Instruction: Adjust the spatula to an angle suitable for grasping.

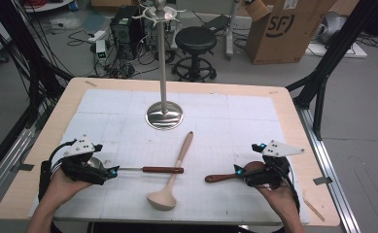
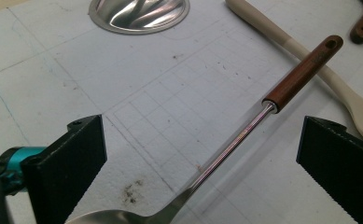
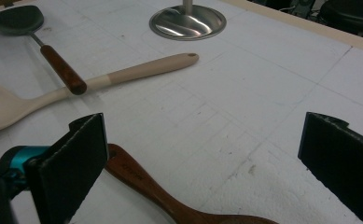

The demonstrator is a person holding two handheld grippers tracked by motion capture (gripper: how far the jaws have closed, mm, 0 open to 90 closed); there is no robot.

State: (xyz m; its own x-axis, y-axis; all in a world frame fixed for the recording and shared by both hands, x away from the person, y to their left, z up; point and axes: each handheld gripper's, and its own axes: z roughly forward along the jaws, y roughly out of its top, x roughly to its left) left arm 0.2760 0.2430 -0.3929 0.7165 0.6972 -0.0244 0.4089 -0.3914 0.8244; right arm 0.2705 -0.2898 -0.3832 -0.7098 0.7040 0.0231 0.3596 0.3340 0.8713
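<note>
The steel ladle with a dark brown wooden grip (image 2: 244, 126) lies flat on the white gridded worktop (image 1: 235, 121), its grip end resting across the cream silicone ladle (image 1: 173, 177); lifting it carelessly could, I judge, drag or roll the cream one, and a grasp on the thin polished shaft may slip or let the tool swing. The left hand-held gripper (image 2: 202, 154) is released, jaws wide, with the shaft running between them and the bowl just under it. The right hand-held gripper (image 3: 202, 158) is likewise spread, the brown wooden spoon (image 3: 142, 182) passing close by one jaw, off-centre, so closing could nudge it aside. All three utensils lie on the person's side of the tall chrome rack with a round base (image 1: 164, 115).
</note>
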